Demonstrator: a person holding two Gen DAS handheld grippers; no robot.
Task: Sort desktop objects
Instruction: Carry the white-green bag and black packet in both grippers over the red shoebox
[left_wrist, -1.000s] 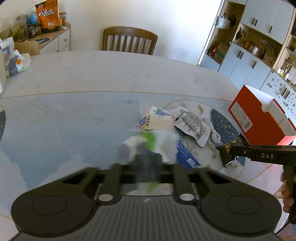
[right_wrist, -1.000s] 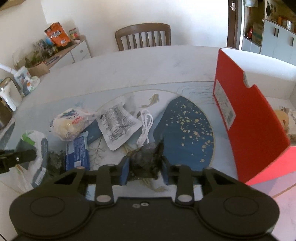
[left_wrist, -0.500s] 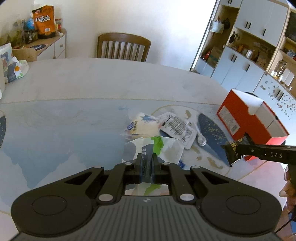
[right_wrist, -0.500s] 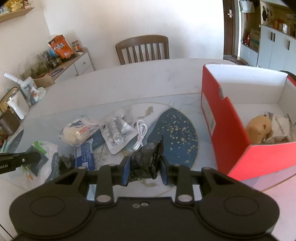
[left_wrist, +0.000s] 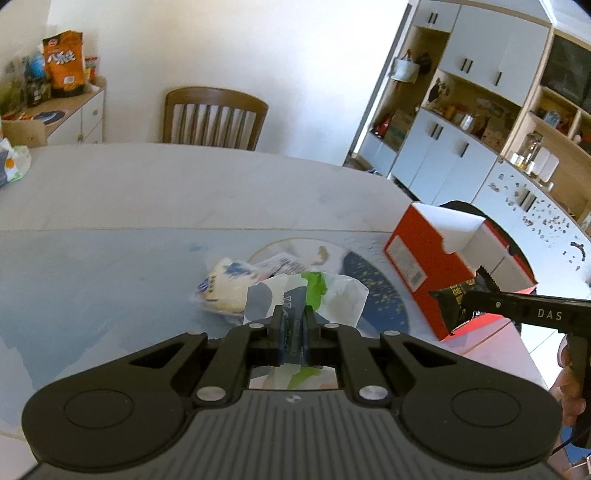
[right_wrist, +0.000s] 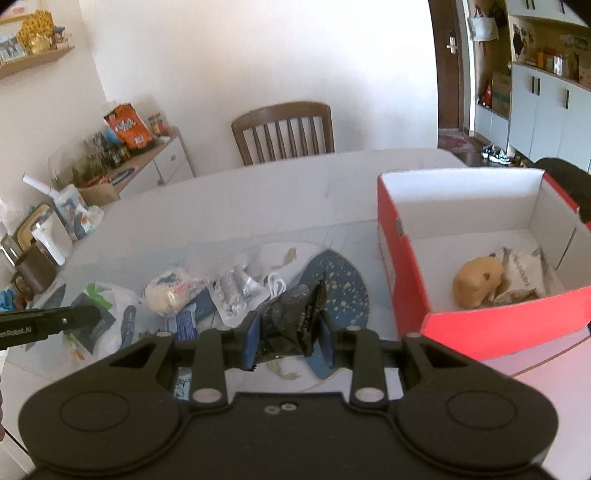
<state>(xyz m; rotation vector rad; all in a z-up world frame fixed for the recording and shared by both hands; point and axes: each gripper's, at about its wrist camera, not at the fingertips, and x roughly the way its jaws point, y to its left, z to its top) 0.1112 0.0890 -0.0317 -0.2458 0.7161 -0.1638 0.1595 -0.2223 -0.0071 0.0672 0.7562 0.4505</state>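
Note:
My left gripper (left_wrist: 292, 325) is shut on a white plastic bag (left_wrist: 332, 295) with grey and green print, lifted above the table. In the right wrist view the same bag (right_wrist: 110, 314) hangs at the left with the left gripper (right_wrist: 92, 314) beside it. My right gripper (right_wrist: 288, 332) is shut on a crumpled black snack packet (right_wrist: 291, 314); it also shows in the left wrist view as the black packet (left_wrist: 452, 299) in front of the red box (left_wrist: 417, 258). The open red box (right_wrist: 402, 266) holds a tan plush toy (right_wrist: 478, 282) and a paper packet (right_wrist: 524, 277).
On the table mat lie a bread bag (right_wrist: 170, 291), a silver pouch (right_wrist: 236, 291), a blue packet (right_wrist: 184, 325) and a white cable (right_wrist: 277, 284). A wooden chair (right_wrist: 284, 133) stands at the far side. A cabinet (left_wrist: 55, 122) with snacks stands far left. A hand (left_wrist: 572, 391) holds the right gripper.
Both grippers have risen with their loads; the white bag has come up off the table in the left one. The red box's inside has come into the right wrist view.

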